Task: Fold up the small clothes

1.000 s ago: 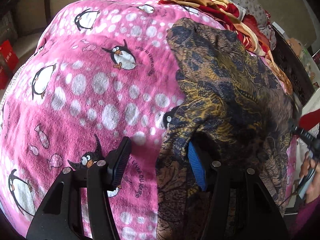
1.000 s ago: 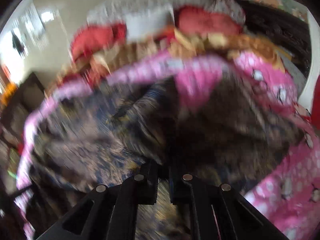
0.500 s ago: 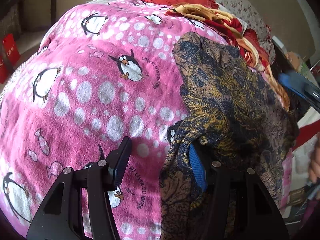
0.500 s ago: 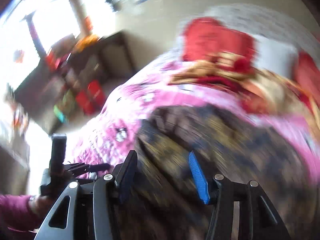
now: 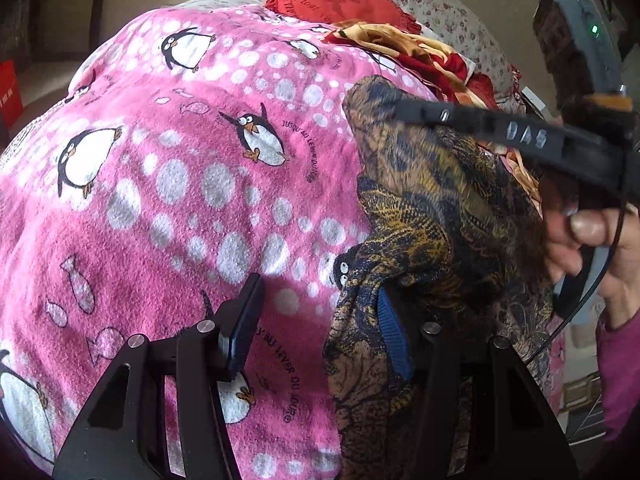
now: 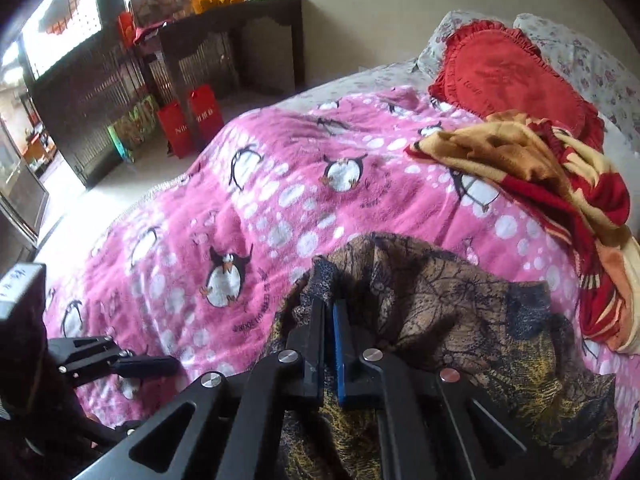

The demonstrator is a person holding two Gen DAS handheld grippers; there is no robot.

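Mid-fold: right gripper (image 6: 329, 312) clamped on the far corner of the brown patterned garment (image 6: 460, 320).
Left gripper (image 5: 316, 320) open, jaws just narrowing at near edge; next, pinch and carry over.

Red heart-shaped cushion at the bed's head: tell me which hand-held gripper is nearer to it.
Right. The right hand-held gripper pinches the brown patterned garment's far edge, toward the red heart-shaped cushion; the left hand-held gripper sits farther back.

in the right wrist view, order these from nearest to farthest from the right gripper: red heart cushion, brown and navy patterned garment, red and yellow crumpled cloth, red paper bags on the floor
1. Brown and navy patterned garment: pinched in the right gripper.
2. Red and yellow crumpled cloth: right, on the pink penguin blanket.
3. Red heart cushion: upper right, at the bed's head.
4. Red paper bags: upper left, on the floor; roughly level with the cushion, hard to call.
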